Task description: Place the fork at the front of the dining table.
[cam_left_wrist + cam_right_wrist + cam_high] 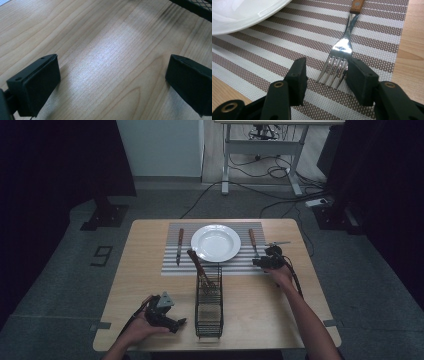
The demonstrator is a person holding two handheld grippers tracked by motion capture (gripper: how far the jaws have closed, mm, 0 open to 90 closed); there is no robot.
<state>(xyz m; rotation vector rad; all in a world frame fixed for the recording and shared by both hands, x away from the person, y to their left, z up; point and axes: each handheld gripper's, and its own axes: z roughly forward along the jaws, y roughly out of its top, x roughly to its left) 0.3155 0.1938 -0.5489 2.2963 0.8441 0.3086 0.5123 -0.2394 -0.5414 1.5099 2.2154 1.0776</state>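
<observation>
The right tongs (324,75) sit half open around the prongs of the fork (342,47) lying on the striped mat (274,50) beside the plate (242,12), not squeezing it, so lift them straight without bumping it, while the left tongs (112,82) rest wide open and empty over the desk (100,37).

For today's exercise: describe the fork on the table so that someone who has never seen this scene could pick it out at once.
Start at the striped placemat on the far half of the wooden table, with the white plate at its middle. The fork lies on the mat to the plate's right, tines toward the person, between the open jaws of the right gripper. Unlike the wooden-handled knife left of the plate, it ends in four tines.
</observation>
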